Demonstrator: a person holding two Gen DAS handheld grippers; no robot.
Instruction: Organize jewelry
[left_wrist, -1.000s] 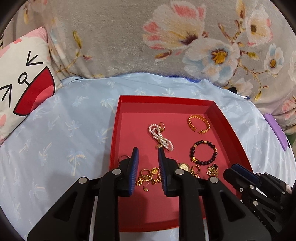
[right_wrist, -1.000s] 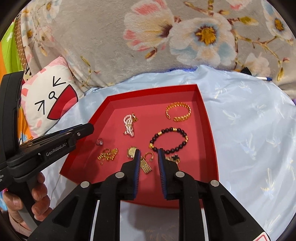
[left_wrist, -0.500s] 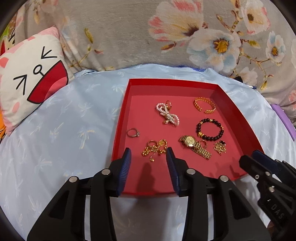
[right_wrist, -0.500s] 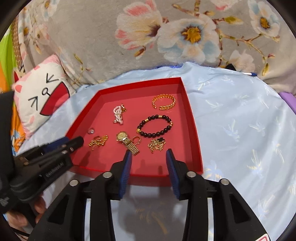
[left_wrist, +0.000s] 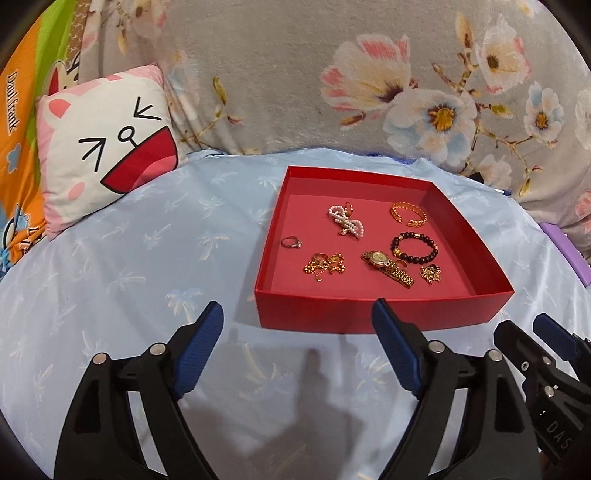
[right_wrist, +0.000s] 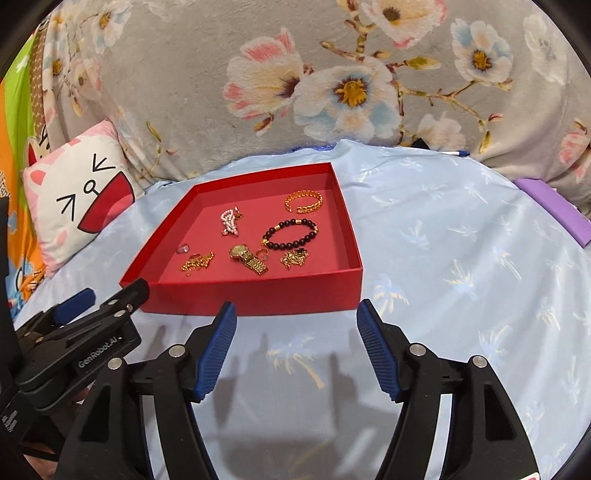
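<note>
A red tray (left_wrist: 369, 314) (right_wrist: 258, 297) lies on the light blue sheet. In it lie a pearl clip (left_wrist: 345, 220) (right_wrist: 229, 223), a gold cuff (left_wrist: 408, 213) (right_wrist: 303, 201), a black bead bracelet (left_wrist: 414, 246) (right_wrist: 290, 233), a gold watch (left_wrist: 388, 266) (right_wrist: 248, 258), a ring (left_wrist: 291, 242), and gold chains (left_wrist: 325, 266) (right_wrist: 197, 261) (right_wrist: 294, 257). My left gripper (left_wrist: 297, 350) (right_wrist: 83, 302) is open and empty before the tray's near wall. My right gripper (right_wrist: 297, 350) (left_wrist: 535, 332) is open and empty there too.
A cat-face pillow (left_wrist: 107, 140) (right_wrist: 77, 195) leans at the left. A grey floral blanket (left_wrist: 332, 74) rises behind the tray. A purple object (right_wrist: 554, 206) and a pen (right_wrist: 452, 152) lie at the right edge of the sheet.
Both grippers have pulled back out of the tray toward me and opened wide. The jewelry has stayed in place.
</note>
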